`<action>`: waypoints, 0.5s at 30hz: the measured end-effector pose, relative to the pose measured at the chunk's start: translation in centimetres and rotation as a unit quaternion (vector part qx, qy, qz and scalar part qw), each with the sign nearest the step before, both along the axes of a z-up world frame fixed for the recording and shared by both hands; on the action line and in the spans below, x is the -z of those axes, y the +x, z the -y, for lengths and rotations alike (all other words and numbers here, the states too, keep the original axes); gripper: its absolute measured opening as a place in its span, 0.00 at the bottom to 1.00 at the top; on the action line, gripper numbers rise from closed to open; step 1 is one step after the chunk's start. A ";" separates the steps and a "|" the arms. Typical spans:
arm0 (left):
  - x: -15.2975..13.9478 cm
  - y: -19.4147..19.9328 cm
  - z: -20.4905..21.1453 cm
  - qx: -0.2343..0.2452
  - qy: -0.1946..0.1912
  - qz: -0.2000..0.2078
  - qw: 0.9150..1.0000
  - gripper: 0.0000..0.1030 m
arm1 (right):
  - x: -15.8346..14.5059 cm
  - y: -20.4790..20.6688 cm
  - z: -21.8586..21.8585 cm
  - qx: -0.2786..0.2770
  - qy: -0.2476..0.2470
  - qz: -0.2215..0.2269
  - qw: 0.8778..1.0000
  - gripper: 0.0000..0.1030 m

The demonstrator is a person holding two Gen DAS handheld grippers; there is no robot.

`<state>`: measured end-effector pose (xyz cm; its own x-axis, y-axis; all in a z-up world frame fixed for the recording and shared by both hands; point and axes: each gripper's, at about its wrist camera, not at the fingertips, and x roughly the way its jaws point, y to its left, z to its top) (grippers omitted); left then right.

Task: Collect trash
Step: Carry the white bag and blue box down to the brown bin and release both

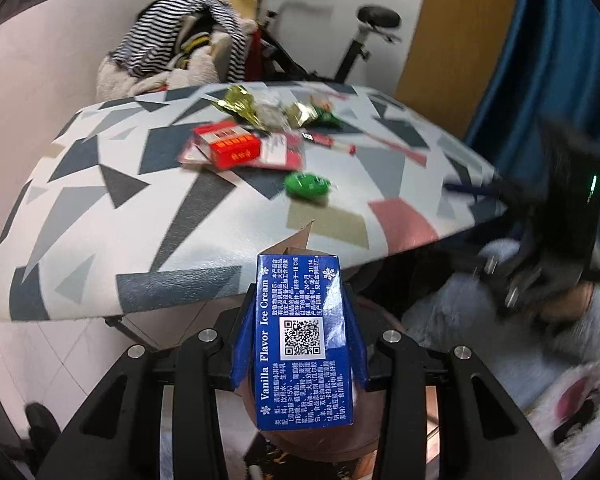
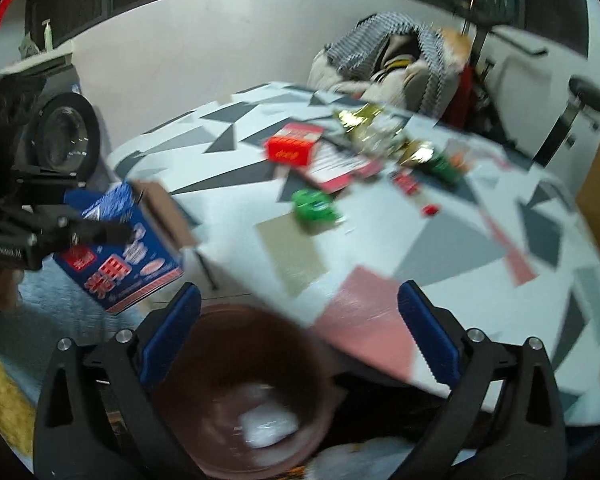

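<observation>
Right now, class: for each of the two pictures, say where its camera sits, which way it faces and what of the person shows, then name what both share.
Left wrist: on the left gripper, facing the patterned table; its fingers clamp a blue ice cream box; a fuzzy sleeve shows.
Right wrist: on the open right gripper, above a brown bin; a hand shows at left.
Shared: table, box, green wrapper, red box.

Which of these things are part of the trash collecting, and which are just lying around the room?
Part of the job:
- blue carton, clamped in the left gripper
- brown bin, below the open, empty right gripper
- red box
- green wrapper
- gold wrappers

Just lying about:
- patterned table
- exercise bike
- striped clothes
- blue curtain
</observation>
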<state>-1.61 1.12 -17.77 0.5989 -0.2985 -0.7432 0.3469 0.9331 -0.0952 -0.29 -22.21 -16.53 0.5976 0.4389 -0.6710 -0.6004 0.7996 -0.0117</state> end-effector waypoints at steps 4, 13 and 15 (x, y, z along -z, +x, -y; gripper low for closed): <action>2.2 0.1 0.7 0.036 0.013 0.012 0.999 0.38 | 0.8 0.6 1.7 0.018 -0.031 0.028 0.999 0.94; 5.5 1.1 0.2 0.022 0.003 -0.024 0.999 0.38 | 3.0 0.7 0.8 0.020 -0.053 0.013 0.998 0.94; 6.0 1.5 0.0 0.016 0.003 -0.036 0.999 0.38 | 3.1 0.7 0.6 0.022 -0.049 0.013 0.998 0.94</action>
<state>-0.15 1.11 -23.81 0.5345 -0.3123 -0.7854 0.3698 0.9220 -0.1150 0.45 -22.80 -19.59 0.6326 0.3450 -0.6934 -0.5633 0.8194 -0.1061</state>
